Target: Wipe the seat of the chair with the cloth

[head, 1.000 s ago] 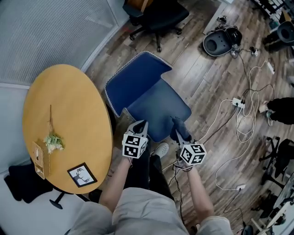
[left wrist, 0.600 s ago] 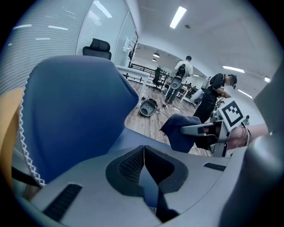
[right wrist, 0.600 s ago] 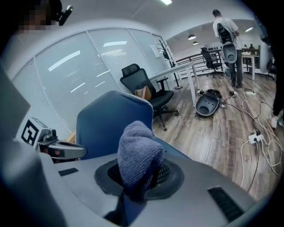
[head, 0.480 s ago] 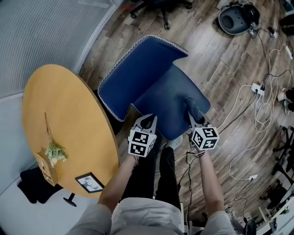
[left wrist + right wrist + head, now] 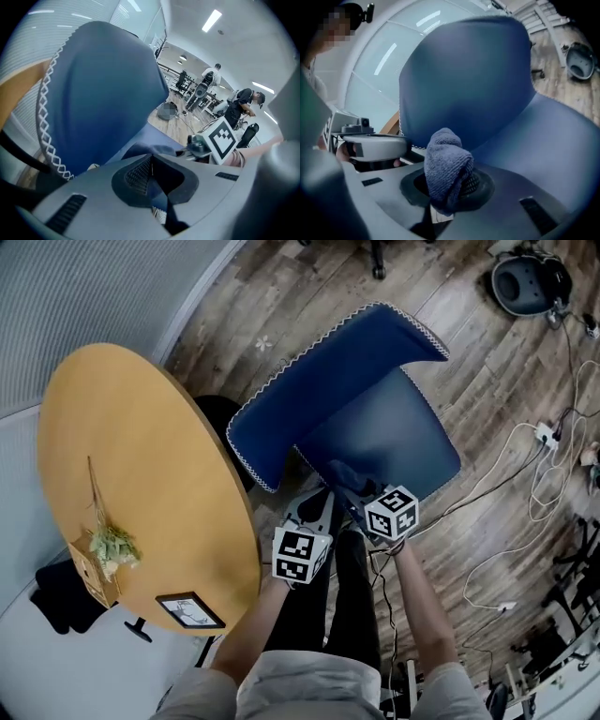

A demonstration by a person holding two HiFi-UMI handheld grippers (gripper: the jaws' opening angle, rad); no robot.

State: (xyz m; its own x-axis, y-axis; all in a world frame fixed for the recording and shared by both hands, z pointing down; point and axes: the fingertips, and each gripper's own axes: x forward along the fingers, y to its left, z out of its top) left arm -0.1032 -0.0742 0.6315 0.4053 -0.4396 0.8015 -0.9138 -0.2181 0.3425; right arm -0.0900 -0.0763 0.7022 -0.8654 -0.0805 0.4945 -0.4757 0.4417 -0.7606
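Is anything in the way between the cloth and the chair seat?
No, nothing I can see. The right tongs hold the cloth at the near edge of the seat, and the seat looks bare.

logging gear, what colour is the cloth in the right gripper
Dusty blue cloth, much like the chair; clearest in the right gripper view.

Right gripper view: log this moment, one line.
right gripper shut on bunched blue terry cloth | front edge of blue padded chair seat | left gripper shut, empty
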